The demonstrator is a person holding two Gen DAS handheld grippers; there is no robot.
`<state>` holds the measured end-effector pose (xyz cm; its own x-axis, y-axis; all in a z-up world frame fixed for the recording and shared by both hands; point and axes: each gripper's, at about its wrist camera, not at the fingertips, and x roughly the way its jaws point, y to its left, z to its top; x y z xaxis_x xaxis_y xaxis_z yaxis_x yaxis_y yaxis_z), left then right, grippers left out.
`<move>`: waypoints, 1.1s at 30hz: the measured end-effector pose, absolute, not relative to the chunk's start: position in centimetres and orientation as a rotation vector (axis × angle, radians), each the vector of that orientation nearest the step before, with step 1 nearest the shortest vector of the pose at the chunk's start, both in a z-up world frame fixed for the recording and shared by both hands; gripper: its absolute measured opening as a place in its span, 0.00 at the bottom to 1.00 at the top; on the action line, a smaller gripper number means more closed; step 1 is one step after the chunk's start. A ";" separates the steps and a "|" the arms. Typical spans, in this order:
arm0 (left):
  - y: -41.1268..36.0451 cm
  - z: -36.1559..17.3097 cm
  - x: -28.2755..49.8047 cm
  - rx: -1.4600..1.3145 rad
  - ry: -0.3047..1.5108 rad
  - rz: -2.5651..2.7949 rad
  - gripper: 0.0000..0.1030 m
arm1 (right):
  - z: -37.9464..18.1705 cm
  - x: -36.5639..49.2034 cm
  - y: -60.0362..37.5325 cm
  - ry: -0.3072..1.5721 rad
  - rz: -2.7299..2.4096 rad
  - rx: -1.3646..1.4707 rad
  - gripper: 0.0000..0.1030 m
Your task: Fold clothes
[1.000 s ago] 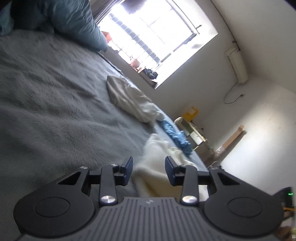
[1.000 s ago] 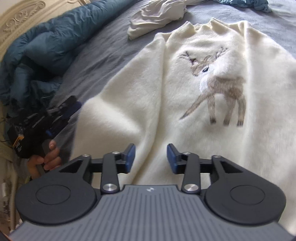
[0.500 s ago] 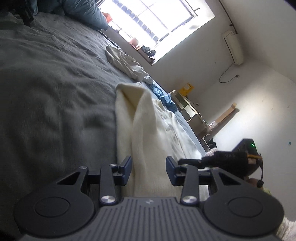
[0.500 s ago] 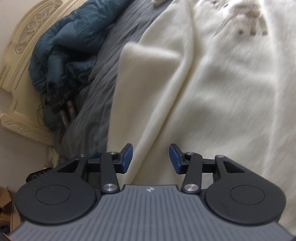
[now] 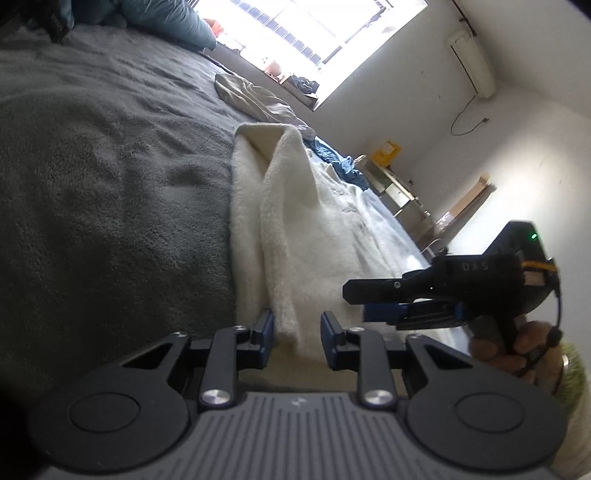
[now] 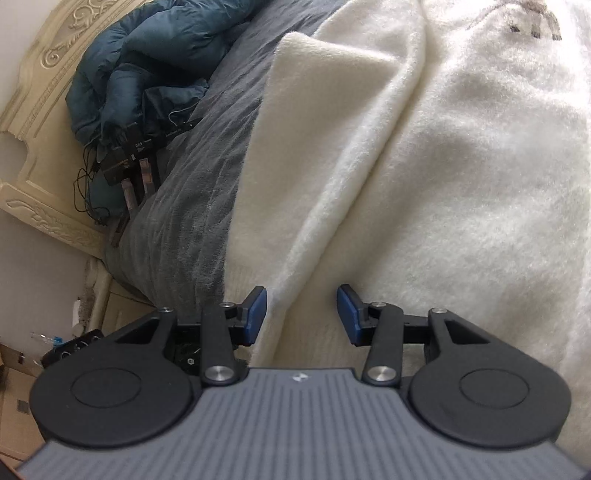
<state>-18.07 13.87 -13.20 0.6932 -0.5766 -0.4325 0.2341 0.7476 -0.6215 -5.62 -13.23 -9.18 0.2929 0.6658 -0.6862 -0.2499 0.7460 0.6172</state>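
Grey plush bedding [image 5: 110,192] fills the left wrist view, under a bright window [image 5: 314,33] and white walls. On it lies a fluffy cream sweater [image 5: 295,229], its sleeve folded up in a ridge along the near edge. Beyond it are a crumpled beige garment [image 5: 251,98] and a blue garment [image 5: 340,164]. The left gripper [image 5: 297,338] is closing, with the sleeve's end between its jaws; the pads do not visibly press the cloth. At right, a hand [image 5: 517,343] holds the right gripper [image 5: 373,301] low over the sweater.

Seen from the right wrist, grey bedding [image 6: 192,206] meets a carved cream headboard [image 6: 48,74] and a bunched teal duvet [image 6: 147,55]. The sweater [image 6: 424,177] covers most of the frame. The right gripper [image 6: 301,314] is closing too, the sleeve's fold lying between jaws standing apart.
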 end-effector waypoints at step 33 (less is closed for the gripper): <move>14.8 -11.6 -22.8 -0.449 0.641 -0.441 0.19 | -4.1 -9.5 -13.8 0.917 0.686 0.164 0.10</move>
<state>-22.81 14.76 -11.64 0.7172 -0.5185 -0.4657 0.2498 0.8151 -0.5228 -9.49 -13.82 -4.07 0.4144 0.6101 -0.6754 -0.4760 0.7778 0.4105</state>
